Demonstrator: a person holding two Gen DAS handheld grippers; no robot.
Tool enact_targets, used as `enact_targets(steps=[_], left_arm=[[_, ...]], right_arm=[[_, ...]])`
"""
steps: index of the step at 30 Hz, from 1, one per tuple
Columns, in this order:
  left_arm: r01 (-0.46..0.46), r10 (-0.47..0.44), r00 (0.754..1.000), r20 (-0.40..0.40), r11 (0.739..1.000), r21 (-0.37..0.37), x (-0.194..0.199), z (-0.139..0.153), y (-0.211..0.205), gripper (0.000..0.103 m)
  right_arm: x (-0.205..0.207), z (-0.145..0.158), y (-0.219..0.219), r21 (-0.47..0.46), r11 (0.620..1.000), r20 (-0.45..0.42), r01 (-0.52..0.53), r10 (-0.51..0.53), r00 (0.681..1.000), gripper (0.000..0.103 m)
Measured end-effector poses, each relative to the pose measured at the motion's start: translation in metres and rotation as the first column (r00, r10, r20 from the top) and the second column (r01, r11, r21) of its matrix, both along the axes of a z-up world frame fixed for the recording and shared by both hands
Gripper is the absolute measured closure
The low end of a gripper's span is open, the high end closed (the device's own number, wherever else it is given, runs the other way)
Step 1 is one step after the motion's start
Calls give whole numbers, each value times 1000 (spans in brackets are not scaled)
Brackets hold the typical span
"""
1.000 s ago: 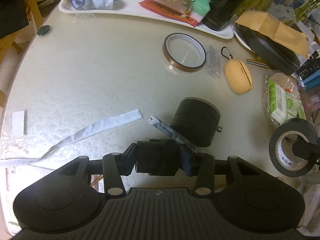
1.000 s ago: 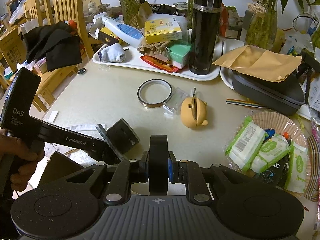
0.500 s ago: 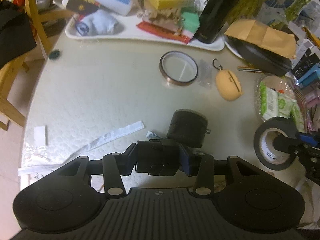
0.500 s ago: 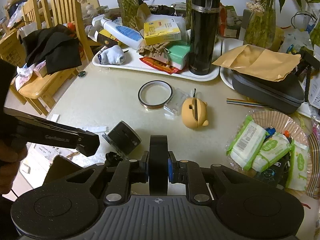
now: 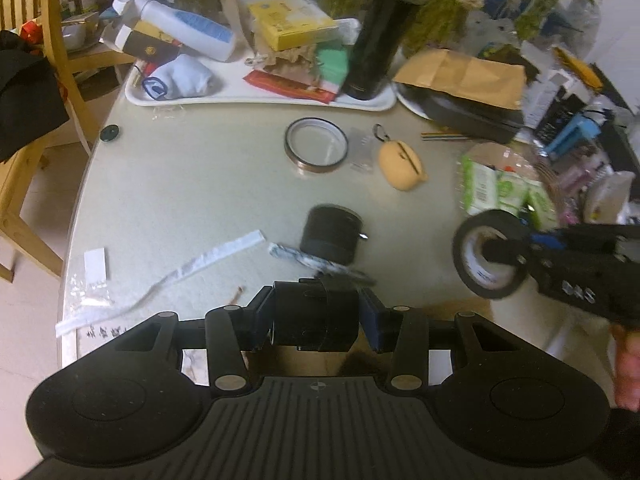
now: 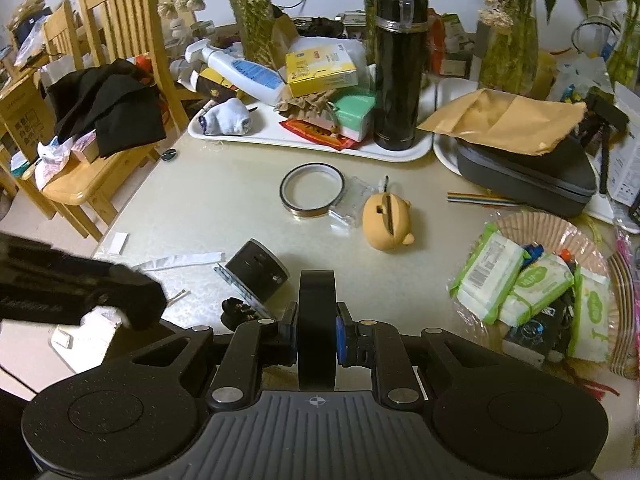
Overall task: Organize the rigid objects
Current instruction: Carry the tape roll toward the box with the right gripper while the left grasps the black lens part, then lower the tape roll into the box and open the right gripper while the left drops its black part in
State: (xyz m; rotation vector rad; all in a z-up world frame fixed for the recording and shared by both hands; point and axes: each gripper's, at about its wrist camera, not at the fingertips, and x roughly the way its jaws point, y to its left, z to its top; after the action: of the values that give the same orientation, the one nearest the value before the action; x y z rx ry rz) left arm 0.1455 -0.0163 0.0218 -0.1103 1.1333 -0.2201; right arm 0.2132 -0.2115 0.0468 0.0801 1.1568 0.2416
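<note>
Black tape roll (image 6: 317, 326) sat on edge, clamped by the right gripper (image 6: 316, 336) above the table (image 6: 224, 208). Left gripper (image 5: 316, 320) gripped a small black block (image 5: 316, 322); black cylinder (image 5: 331, 233) stood on the table just beyond it.

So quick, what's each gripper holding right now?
Left gripper: shut on a small black block.
Right gripper: shut on a roll of black tape.

Black tape roll (image 6: 317, 322): upright on edge, clamped across its flat sides, white core visible. Small black block (image 5: 316, 322): clamped above table edge. Black cylinder (image 5: 331, 234): resting on table beside grey-white strip. Amber tape ring (image 5: 316, 145): flat, mid-table.
</note>
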Motion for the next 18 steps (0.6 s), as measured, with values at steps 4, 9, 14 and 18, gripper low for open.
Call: enact_targets(steps=[4, 9, 14, 18], left_arm=[[49, -49, 999, 20, 999, 0, -14, 3, -10, 59], [104, -104, 994, 37, 995, -7, -23, -1, -22, 59], [120, -120, 992, 35, 993, 13, -26, -7, -27, 59], [107, -107, 994, 23, 994, 15, -27, -9, -24, 59]], right_arm=[[-9, 4, -3, 8, 1000, -2, 15, -15, 1000, 83], [-24, 7, -2, 22, 999, -9, 31, -30, 999, 83], [-38, 7, 3, 35, 999, -20, 32, -32, 999, 83], [-44, 7, 7, 32, 999, -26, 39, -39, 999, 83]])
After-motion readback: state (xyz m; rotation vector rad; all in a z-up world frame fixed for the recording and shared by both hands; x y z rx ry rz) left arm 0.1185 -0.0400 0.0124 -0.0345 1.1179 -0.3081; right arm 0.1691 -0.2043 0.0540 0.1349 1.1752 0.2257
